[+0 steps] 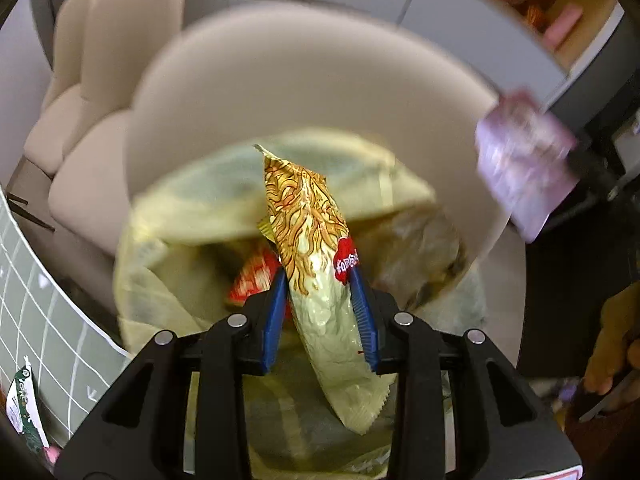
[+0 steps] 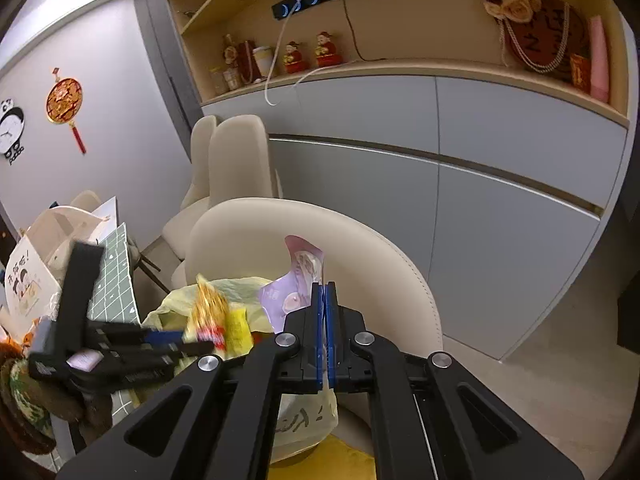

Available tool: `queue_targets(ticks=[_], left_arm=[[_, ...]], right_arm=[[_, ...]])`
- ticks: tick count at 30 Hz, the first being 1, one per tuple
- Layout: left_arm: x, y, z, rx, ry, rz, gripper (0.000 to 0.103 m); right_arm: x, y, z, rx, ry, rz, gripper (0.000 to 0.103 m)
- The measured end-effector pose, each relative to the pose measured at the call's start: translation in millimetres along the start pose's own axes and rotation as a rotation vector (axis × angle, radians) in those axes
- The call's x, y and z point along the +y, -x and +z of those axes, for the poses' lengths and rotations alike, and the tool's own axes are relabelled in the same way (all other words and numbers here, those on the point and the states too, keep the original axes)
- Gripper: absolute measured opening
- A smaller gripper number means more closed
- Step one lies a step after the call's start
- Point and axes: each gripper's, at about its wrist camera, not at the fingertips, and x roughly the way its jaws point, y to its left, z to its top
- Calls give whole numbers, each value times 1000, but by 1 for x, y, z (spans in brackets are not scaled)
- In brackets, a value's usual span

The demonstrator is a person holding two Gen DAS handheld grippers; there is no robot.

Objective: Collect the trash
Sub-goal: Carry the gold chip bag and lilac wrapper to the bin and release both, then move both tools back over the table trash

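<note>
My left gripper [image 1: 320, 280] clamps a noodle-print snack wrapper [image 1: 308, 224] between its blue pads [image 1: 276, 316], directly above the open mouth of the yellow plastic bag [image 1: 192, 208]. The bag rests on the seat of the cream chair [image 1: 304, 76]. A red wrapper [image 1: 256, 280] lies inside the bag. My right gripper [image 2: 325, 292] pinches a purple packet [image 2: 298, 280], just beside the bag's [image 2: 244, 286] rim, on its right.

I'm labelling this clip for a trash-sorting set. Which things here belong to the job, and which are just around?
Job:
- yellow noodle-print wrapper in left gripper
- purple foil pouch in right gripper
- pale yellow plastic bag

Just around:
- beige padded chair
- green grid tablecloth
- red figurines
</note>
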Motion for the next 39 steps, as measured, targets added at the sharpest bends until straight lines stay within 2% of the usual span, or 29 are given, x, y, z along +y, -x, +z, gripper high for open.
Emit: queue_targets(ticks=[4,6,8,10,12,15,17,22,25,28,30,34,39], left_arm=[[-6,-17,-3,68,-30,31,30],[-11,-16,-5,46,-68,81,31],[-12,-9,-6,8,-82,70,35],[-7,2,-6,-16,-46,-5,42],[1,13,-7,-34,-21,-56,56],[19,39,-13,-87,15,-87,59],[29,57,-19,-121,53,-79,59],[84,104,-33,-223,217,-29,59],[113,126,-48,-263,287,-9,59],[132,150,-65,-302,314,23,59],[137,162,-79,-331,322,58,59],[150,179,-104,-366,367,78,60],[181,194,-145,-388,454,80,60]], right_arm=[[-2,-4,-1,10,4,-13,4],[-2,-4,-1,11,6,-18,4],[-3,-5,-2,13,2,-22,4],[-3,-6,-3,16,-4,-24,4],[2,-7,-3,17,-3,-19,4],[11,-10,-2,23,10,2,4],[20,-13,-3,29,21,22,4],[64,-34,-9,82,68,110,4],[92,-59,-21,161,103,157,4],[112,-84,-36,254,117,189,4],[126,-95,-48,301,146,191,4],[143,-101,-65,353,195,169,4],[144,-94,-72,335,172,126,5]])
